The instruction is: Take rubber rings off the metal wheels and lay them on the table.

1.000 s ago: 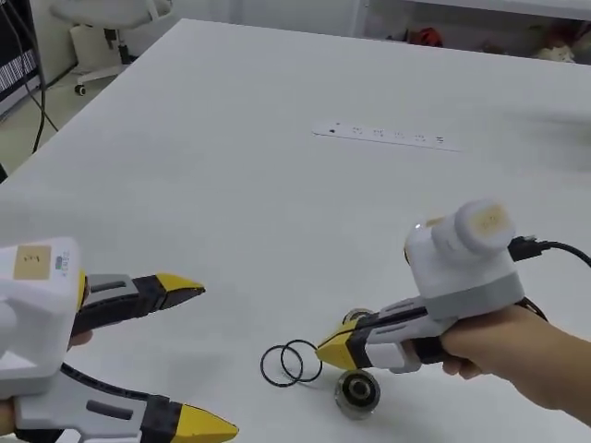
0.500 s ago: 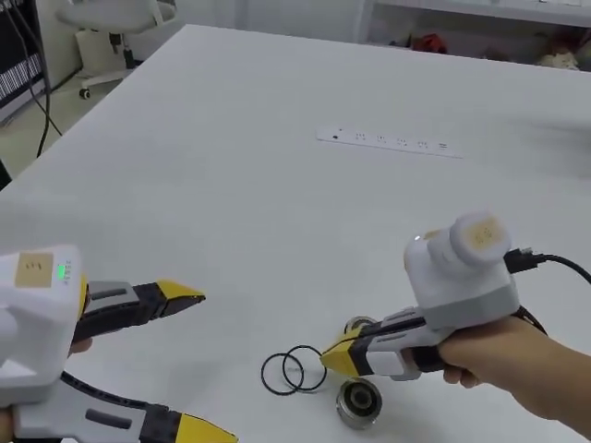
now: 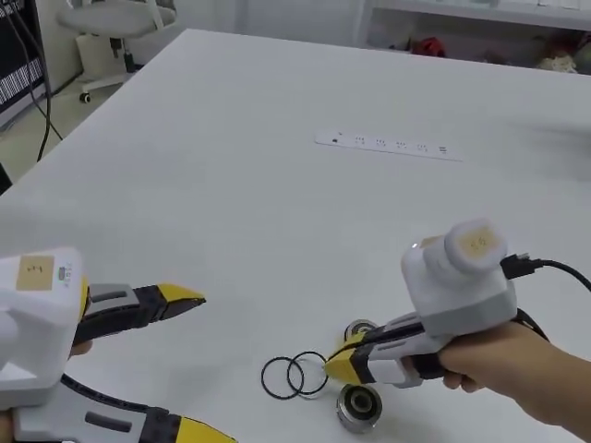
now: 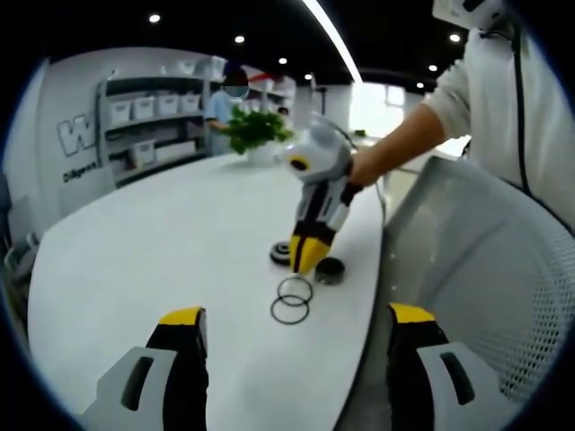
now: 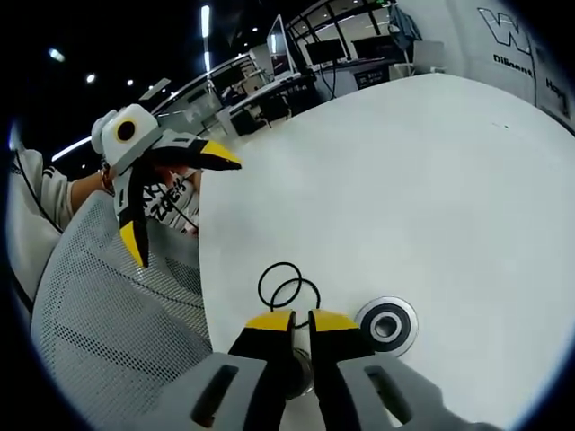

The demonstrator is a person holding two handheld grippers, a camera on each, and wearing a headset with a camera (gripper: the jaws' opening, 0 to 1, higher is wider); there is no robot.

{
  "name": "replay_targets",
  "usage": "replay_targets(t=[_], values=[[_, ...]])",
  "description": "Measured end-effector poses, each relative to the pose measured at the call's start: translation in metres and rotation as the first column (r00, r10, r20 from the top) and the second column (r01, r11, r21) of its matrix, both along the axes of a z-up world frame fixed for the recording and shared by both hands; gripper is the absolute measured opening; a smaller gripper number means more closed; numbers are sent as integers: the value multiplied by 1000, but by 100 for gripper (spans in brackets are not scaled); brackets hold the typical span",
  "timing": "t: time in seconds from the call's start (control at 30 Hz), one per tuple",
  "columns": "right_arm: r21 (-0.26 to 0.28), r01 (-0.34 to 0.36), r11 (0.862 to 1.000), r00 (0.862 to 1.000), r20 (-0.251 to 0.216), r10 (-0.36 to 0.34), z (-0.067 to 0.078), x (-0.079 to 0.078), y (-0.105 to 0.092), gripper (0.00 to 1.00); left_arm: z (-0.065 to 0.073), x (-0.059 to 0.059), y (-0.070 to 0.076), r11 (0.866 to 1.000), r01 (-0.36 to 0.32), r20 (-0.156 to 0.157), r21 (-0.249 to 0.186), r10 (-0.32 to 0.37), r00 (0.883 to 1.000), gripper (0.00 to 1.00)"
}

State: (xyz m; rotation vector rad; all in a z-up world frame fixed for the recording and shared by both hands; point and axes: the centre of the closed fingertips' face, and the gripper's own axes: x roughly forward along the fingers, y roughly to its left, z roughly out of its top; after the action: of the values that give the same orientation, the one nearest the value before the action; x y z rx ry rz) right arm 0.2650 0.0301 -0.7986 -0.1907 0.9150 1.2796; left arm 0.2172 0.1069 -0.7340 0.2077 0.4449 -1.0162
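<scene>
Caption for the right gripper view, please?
The right gripper, shut, over the white table; two loose rubber rings just ahead, a metal wheel beside them, the open left gripper beyond.

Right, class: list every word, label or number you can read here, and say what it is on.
"W": big letters on the wall, the rest cut off.
"Diligent": smaller line below it, the rest unreadable.
Lettering on the left gripper: too blurred to read.
Marks on the power strip: too small to read.
</scene>
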Motion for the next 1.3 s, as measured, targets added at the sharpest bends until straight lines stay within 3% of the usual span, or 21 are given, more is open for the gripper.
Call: replay_targets(t=[0.43, 0.6, 0.83, 0.9, 1.3], values=[[44, 28, 999, 999, 40, -30, 28, 6, -15, 4, 4, -2, 0, 1000, -3, 9, 8, 3, 1000, 83], [66, 52, 996, 996, 76, -57, 41, 13, -28, 6, 6, -2, -1, 1000, -6, 12, 4, 5, 1000, 83], [117, 97, 988, 991, 83, -107, 62, 18, -43, 6, 9, -3, -2, 1000, -16, 13, -7, 16, 1000, 83], [125, 110, 986, 990, 70, -119, 65, 17, -46, 7, 9, -3, -2, 1000, -16, 11, -7, 16, 1000, 83], [163, 109, 981, 985, 118, -129, 92, 13, -54, 9, 16, -2, -5, 1000, -16, 19, -11, 16, 1000, 83]])
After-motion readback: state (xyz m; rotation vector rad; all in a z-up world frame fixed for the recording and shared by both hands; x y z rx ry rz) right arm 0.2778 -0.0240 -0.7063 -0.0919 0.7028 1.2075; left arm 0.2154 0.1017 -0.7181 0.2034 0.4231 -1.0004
